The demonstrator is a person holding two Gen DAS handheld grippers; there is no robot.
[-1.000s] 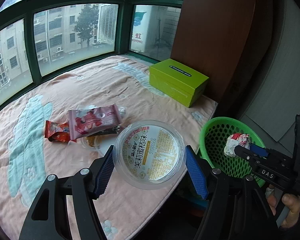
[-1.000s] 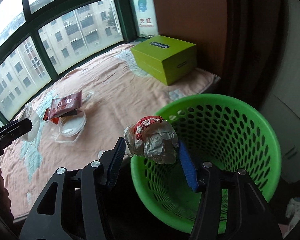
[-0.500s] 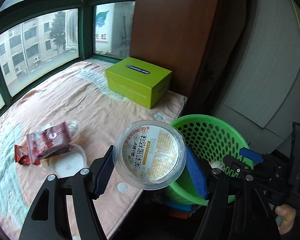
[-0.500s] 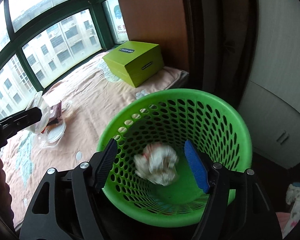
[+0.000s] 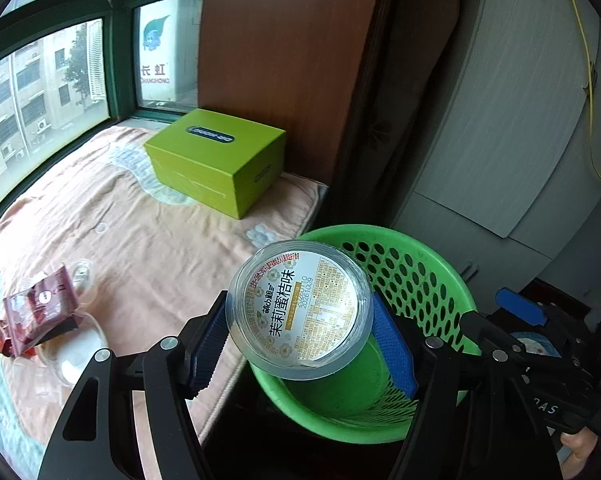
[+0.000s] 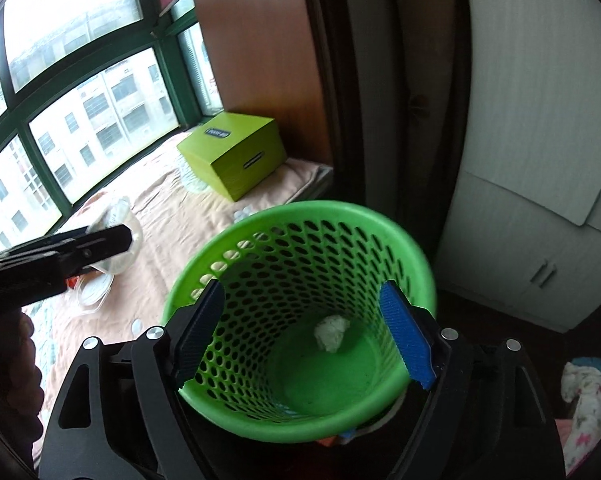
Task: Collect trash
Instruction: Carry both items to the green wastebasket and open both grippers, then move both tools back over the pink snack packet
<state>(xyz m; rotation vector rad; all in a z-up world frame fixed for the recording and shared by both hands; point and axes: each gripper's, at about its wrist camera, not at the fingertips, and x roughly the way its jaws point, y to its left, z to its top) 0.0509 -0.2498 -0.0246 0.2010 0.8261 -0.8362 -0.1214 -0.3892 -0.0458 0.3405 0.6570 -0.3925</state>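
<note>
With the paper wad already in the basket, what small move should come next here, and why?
Probably carry the left gripper slightly further over the green basket, then open it. It is shut on the plastic cup, which hangs near the basket's rim. The right gripper is open and empty, its paper wad lying on the basket's bottom.

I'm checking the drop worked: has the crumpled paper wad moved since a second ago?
Yes. The paper wad has left the right gripper, whose jaws have just been opening, and lies on the bottom of the green basket.

paper wad (image 6: 331, 333) in basket (image 6: 300, 216), box (image 6: 236, 152) behind
</note>
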